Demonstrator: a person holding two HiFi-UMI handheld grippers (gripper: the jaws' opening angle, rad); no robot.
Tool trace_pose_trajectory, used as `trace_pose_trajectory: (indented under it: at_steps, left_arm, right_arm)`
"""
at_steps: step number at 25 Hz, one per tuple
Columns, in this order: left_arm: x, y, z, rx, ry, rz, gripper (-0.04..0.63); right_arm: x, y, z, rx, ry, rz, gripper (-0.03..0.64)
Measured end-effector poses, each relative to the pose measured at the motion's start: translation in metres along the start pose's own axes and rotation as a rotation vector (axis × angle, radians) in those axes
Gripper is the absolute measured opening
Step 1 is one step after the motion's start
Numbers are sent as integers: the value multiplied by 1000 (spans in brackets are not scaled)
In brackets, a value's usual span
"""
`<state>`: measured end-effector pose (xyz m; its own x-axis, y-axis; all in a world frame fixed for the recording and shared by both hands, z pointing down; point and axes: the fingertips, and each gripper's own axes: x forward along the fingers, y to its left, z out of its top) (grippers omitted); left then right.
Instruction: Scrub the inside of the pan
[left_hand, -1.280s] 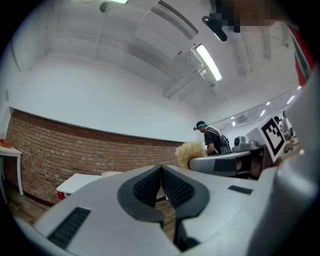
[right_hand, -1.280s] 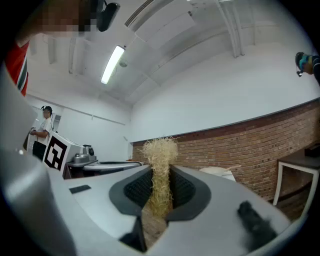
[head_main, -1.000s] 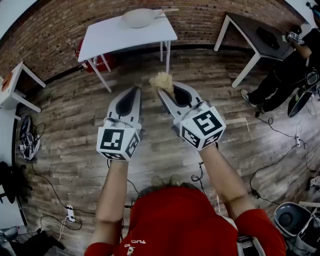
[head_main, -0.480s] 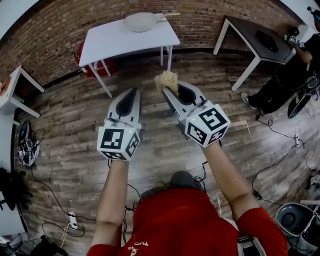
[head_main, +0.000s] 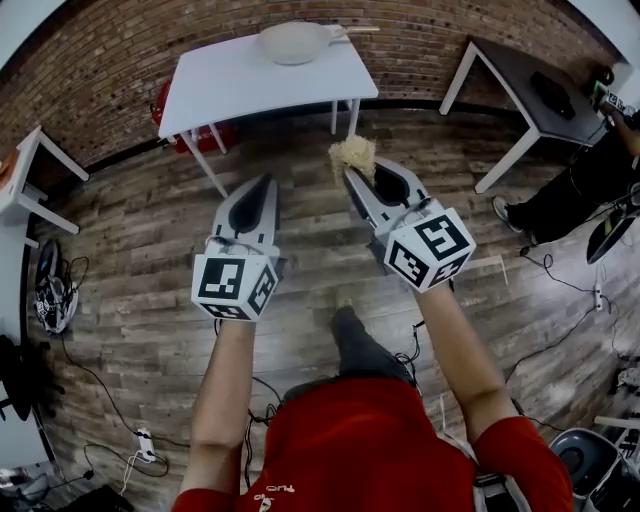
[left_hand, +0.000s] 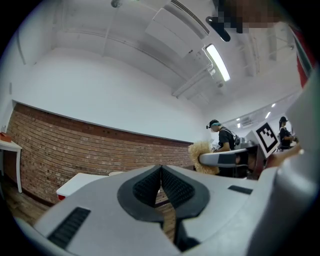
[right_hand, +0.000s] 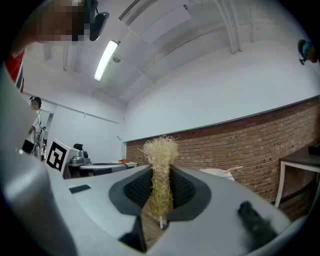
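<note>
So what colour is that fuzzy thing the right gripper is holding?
The scrubber is pale straw yellow, clearest in the right gripper view.

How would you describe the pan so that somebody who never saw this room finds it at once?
Find the brick wall at the far side; a white table stands before it. The pan sits at that table's far edge, pale and round, its handle pointing right, and it is the only thing on that table.

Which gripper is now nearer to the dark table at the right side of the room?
Right. The right gripper, shut on the straw scrubber, is left of and below the dark table in the head view; the left gripper is even farther left.
</note>
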<state>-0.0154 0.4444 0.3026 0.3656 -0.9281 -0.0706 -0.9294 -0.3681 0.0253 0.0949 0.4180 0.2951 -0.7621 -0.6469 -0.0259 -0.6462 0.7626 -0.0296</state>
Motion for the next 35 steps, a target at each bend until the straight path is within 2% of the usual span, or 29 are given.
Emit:
trace_pose_trajectory:
  at_steps: [6, 12, 17, 27, 35]
  left_arm:
    - [97, 42, 0, 7, -11, 23, 14]
    - [202, 78, -1, 13, -3, 72, 14]
    - [264, 102, 2, 30, 2, 100, 15]
    - [347, 165, -7, 41, 16, 111, 14]
    - [423, 237, -16, 37, -7, 84, 14]
  right_arm:
    - [72, -76, 3, -48, -13, 8, 87]
    - [131, -162, 6, -40, -12, 57, 87]
    - [175, -223, 9, -7, -17, 57, 87]
    - [261, -276, 1, -2, 8, 67, 87]
    - [348, -317, -2, -33, 23, 31, 87]
